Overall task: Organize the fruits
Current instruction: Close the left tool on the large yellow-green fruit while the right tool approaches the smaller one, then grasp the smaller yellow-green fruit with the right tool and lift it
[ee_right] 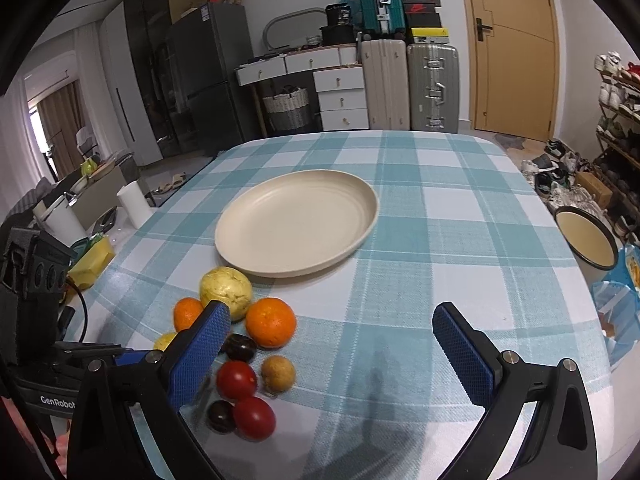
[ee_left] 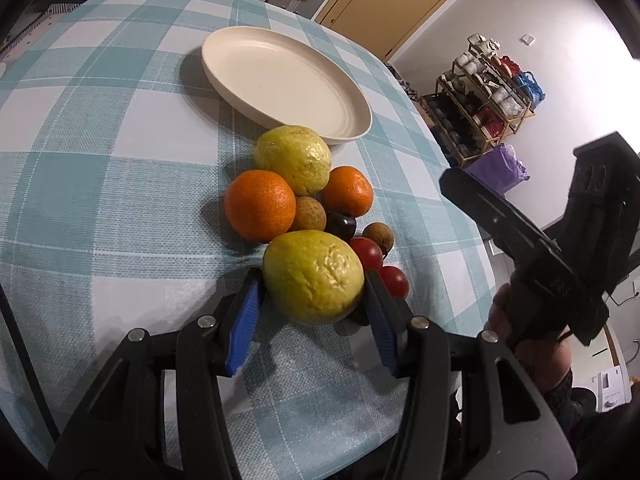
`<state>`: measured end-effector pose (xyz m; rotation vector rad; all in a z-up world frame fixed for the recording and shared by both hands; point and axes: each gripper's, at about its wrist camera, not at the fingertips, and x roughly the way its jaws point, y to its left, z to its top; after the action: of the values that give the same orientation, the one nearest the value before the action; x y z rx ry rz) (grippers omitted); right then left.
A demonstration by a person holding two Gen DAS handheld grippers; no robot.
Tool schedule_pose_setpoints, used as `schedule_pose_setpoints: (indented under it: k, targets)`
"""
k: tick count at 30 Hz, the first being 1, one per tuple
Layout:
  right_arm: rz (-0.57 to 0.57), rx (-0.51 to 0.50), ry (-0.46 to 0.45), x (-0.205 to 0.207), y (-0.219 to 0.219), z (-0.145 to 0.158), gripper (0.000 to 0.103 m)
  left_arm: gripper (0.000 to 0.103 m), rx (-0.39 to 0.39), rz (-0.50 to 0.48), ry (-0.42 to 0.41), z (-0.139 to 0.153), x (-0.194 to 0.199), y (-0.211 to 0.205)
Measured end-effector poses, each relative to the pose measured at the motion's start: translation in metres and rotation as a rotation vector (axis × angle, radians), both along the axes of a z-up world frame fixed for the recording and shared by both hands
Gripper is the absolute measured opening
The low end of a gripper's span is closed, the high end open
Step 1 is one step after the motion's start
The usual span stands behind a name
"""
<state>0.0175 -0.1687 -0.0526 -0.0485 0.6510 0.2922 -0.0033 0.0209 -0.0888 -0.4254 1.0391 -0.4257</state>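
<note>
My left gripper is shut on a yellow-green guava, its blue pads pressing both sides at the near end of the fruit pile. Behind it lie a second guava, two oranges, a dark plum, two brown longans and two red tomatoes. An empty cream plate sits beyond the pile. My right gripper hangs open over the cloth, right of the fruits, with nothing between its fingers. In the right wrist view the plate lies ahead and the tomatoes sit near the left finger.
A blue-and-white checked cloth covers the table. Off its right edge stands a cream enamel basin; off its left edge are a white roll and a yellow pack. Suitcases and drawers stand behind.
</note>
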Motion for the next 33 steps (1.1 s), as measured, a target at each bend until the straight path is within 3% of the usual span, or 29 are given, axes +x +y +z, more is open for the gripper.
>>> schedule_pose_setpoints:
  k: [6,14,21,33]
  targets:
    - [0.086,0.051,0.053,0.017,0.014,0.002,0.103,0.048,-0.014,-0.004,-0.025,0.013,-0.009,0.014]
    - [0.213,0.116,0.202,0.047,0.046,-0.004,0.103,0.048,-0.025,0.012,-0.043,0.024,-0.012,0.043]
    - [0.239,0.134,0.299,0.068,0.067,-0.015,0.098,0.048,-0.030,0.036,-0.036,0.027,-0.012,0.067]
    - [0.221,0.003,0.392,0.088,0.094,-0.031,0.080,0.048,-0.052,0.034,-0.026,0.021,0.001,0.077]
